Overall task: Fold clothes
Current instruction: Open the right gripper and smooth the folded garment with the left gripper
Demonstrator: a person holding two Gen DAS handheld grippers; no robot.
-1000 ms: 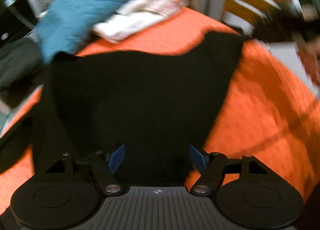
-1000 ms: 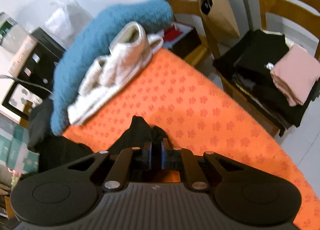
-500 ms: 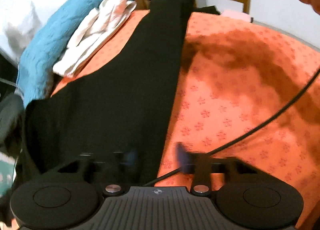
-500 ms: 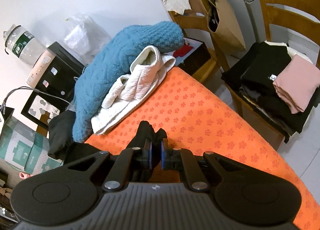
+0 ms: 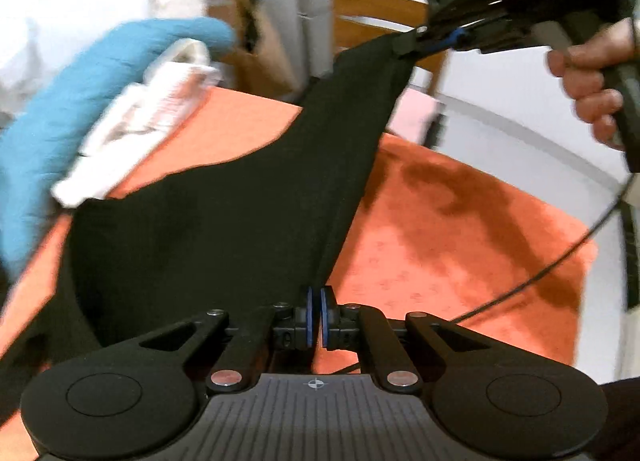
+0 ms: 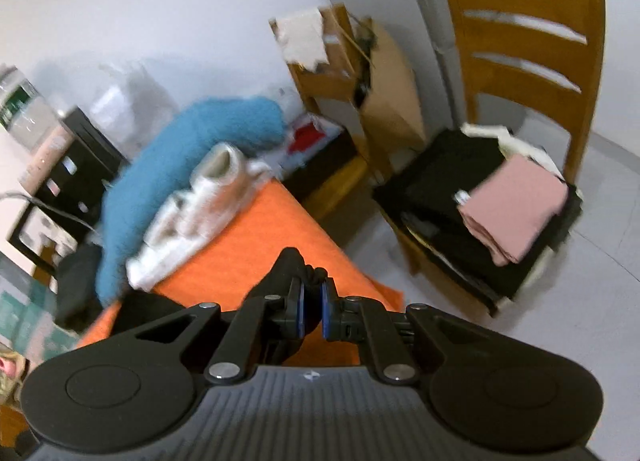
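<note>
A black garment (image 5: 224, 229) hangs stretched above the orange patterned cloth (image 5: 460, 229) on the table. My left gripper (image 5: 317, 317) is shut on its near edge. The right gripper (image 5: 420, 43), held by a hand (image 5: 588, 89), pinches the garment's far upper corner high at the top right of the left wrist view. In the right wrist view my right gripper (image 6: 312, 307) is shut on a bunch of black fabric (image 6: 290, 265) over the orange cloth (image 6: 256, 245).
A blue knitted sweater (image 6: 184, 165) and a white padded garment (image 6: 200, 213) lie piled at the table's far left. A wooden chair (image 6: 520, 61) holds folded black and pink clothes (image 6: 516, 213). A black cable (image 5: 560, 261) trails across the cloth. Boxes stand by the wall.
My left gripper has gone from open to shut on the garment's edge. The right gripper has lifted its corner higher, pulling the garment off the cloth.
</note>
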